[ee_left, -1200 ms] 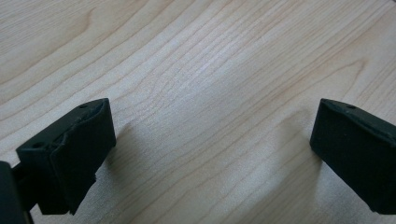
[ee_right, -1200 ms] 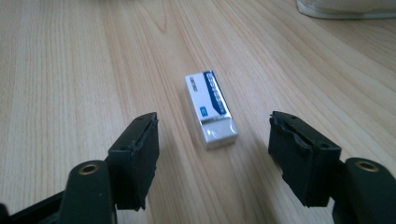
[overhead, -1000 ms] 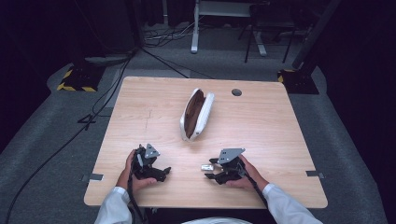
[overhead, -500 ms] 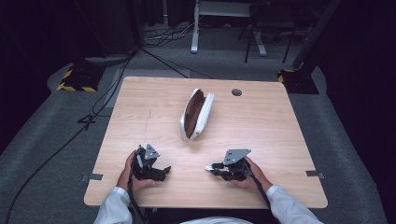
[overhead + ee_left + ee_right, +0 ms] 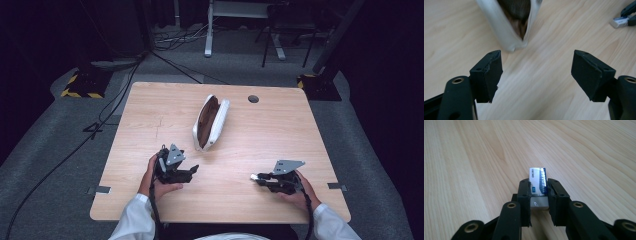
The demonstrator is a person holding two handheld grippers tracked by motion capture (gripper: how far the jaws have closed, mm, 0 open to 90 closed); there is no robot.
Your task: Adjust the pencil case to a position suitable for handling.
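An open white pencil case [image 5: 211, 122] with a brown lining lies in the middle of the wooden table [image 5: 280, 125]. In the left gripper view its near end [image 5: 499, 27] is just beyond my jaws. My left gripper [image 5: 192, 170] [image 5: 536, 62] is open near the front left. Its jaws have just been closing, with nothing between them. My right gripper [image 5: 256, 177] [image 5: 538, 187] is at the front right, shut on a small white eraser [image 5: 538, 180] in a blue sleeve. The eraser [image 5: 619, 22] also appears at the top right of the left gripper view.
A round cable hole [image 5: 253, 98] sits near the table's far edge, right of the case. Beyond the table, cables run across the grey floor [image 5: 165, 45] and a yellow-and-black striped base [image 5: 80, 86] stands at the far left.
My right gripper has slid to the right along the table's front with the eraser in its jaws. My left gripper has lifted a little and shifted toward the case.
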